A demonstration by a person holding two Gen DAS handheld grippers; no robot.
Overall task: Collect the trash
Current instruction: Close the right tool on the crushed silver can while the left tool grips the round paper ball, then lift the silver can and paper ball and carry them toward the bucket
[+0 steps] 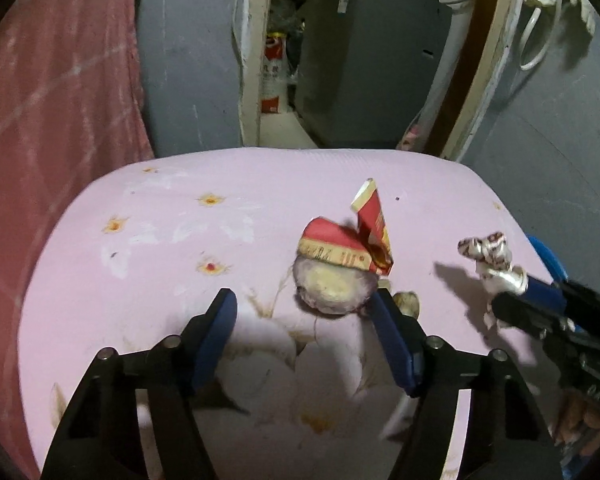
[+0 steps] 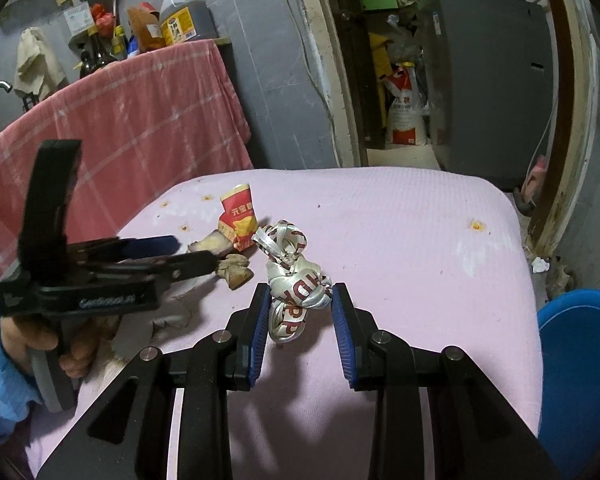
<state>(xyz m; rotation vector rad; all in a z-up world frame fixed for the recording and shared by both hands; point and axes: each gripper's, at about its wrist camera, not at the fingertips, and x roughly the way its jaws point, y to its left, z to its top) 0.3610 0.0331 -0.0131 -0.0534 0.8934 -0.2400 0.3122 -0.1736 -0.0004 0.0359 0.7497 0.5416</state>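
A bench [image 1: 148, 264] draped in a pink cloth with small orange flower prints is sitting in a grey-walled room. A pink checked cloth [image 2: 148, 120] is hanging over something to the left, with bottles and an oil jug [image 2: 182, 14] behind it. Past the far edge a doorway is opening onto a grey cabinet [image 1: 364, 60] and a red-and-white sack [image 2: 406, 114]. A blue bin [image 2: 580, 356] is standing by the bench's right side.

The right tool [image 2: 300, 304] is gripping a wad of white ribbon [image 2: 296, 276] with red lettering, its blue pads pressing on both sides. The wad is running lengthwise away from the tool, its loose loops pointing toward the far edge, and it is being held over the pink cloth near the middle of the bench.

The left tool [image 1: 304, 312], in a hand with a blue sleeve, is standing partly open with nothing pinched. Its right pad is lying just beside a pale round scrap [image 1: 332, 284]; whether it is touching I cannot tell. A torn red-and-yellow wrapper [image 1: 352, 240] is resting against that scrap, one flap sticking upright. A small brownish lump [image 2: 234, 270] is lying just beside the tool's tip.
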